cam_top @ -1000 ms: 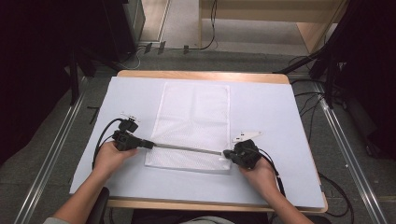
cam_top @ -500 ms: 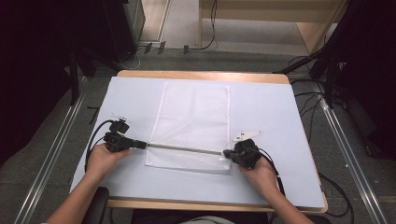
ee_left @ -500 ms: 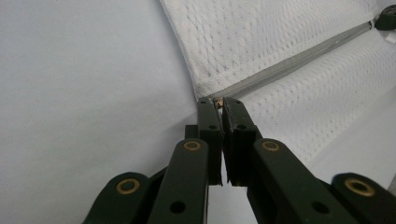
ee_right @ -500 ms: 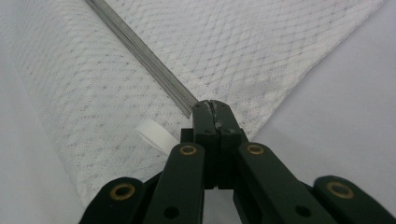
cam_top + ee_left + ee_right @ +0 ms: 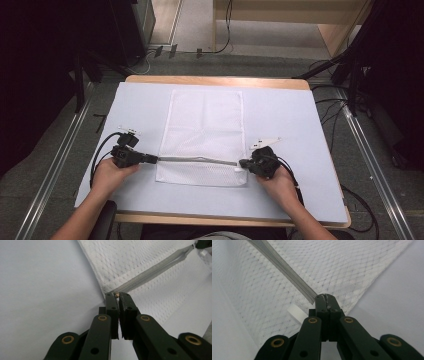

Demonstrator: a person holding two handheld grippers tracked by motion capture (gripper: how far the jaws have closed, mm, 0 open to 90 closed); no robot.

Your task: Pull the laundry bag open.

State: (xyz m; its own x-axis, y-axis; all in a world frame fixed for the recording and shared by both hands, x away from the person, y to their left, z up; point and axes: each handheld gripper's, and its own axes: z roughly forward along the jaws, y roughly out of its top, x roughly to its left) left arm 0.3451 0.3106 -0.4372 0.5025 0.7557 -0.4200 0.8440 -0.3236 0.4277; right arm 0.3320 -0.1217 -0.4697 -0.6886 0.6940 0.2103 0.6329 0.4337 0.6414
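White mesh bag [image 5: 205,135] lies flat in the middle of the bench [image 5: 300,125], on a pale sheet, its grey zipper [image 5: 197,160] running across near the person's edge. At the zipper's left end the left gripper [image 5: 150,159] has its fingers [image 5: 111,305] pinched on the small brass-coloured zipper pull [image 5: 117,293]. At the right end the right gripper [image 5: 243,163] has its fingers [image 5: 321,303] pressed together on the bag's edge, beside a white tab [image 5: 295,312]. Each gripper is held in a hand [image 5: 107,175].

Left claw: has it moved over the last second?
Yes. The left claw slid left along the zipper, from over the mesh bag to its left edge.
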